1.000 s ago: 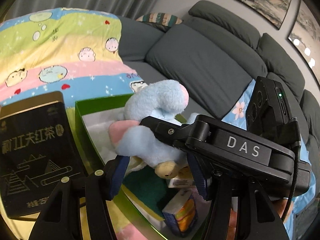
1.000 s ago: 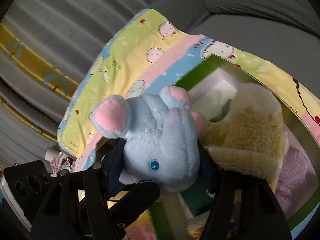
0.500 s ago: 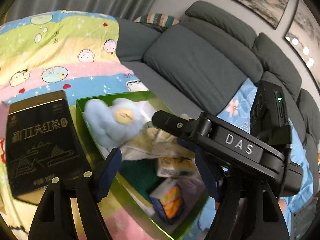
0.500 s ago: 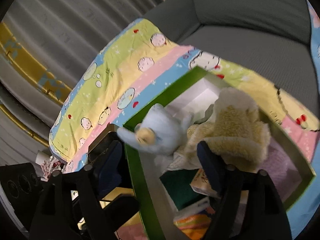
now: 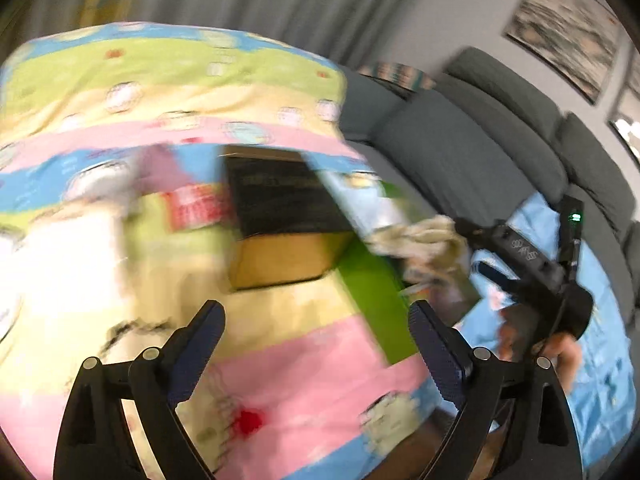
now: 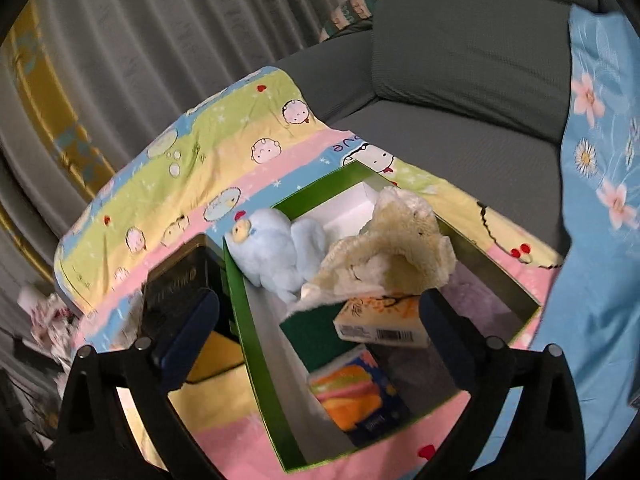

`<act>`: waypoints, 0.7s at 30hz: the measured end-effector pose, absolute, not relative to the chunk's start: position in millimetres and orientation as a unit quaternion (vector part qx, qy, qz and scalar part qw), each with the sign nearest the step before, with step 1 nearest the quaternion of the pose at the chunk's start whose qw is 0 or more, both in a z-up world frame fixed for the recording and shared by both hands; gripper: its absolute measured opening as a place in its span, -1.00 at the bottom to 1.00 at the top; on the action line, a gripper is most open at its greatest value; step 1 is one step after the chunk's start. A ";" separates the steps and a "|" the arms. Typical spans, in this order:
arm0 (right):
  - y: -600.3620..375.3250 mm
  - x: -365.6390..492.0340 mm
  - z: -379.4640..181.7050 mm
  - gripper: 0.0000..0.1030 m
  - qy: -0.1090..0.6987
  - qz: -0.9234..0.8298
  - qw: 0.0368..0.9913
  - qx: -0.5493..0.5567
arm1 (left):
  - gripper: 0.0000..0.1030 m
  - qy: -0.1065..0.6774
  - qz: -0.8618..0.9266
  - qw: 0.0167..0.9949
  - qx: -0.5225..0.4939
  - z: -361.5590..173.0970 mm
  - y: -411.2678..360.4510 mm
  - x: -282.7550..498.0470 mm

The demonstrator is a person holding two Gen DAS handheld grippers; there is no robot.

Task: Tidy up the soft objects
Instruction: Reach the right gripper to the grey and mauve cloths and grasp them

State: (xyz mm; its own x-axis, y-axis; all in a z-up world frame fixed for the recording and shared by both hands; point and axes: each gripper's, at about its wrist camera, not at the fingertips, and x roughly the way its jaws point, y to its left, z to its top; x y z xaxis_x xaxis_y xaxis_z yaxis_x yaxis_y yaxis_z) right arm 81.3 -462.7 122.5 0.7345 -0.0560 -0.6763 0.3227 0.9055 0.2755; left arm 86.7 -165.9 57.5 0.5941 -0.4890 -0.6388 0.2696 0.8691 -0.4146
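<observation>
tools (image 5: 316, 344) (image 6: 318, 330) both tilt downward, jaws opening and empty, above green box (image 6: 256, 344).

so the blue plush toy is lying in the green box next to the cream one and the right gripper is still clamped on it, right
Not quite. The blue plush toy does lie in the green box beside the cream one, but the right gripper has let go; its jaws are opening, empty, as the right wrist view shows.
</observation>
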 end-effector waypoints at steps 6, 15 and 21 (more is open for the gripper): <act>-427.4 69.7 107.0 0.97 0.367 0.000 0.901 0.233 | 0.80 0.407 -0.098 0.895 -0.154 31.1 -81.3 50.9; -307.2 99.6 116.4 0.97 0.411 0.114 0.881 0.203 | 0.80 0.414 -0.017 0.886 -0.207 -1.3 10.5 27.2; -222.8 159.0 116.6 0.79 0.442 0.148 0.867 0.175 | 0.80 0.401 0.006 0.895 -0.196 -29.2 48.0 24.9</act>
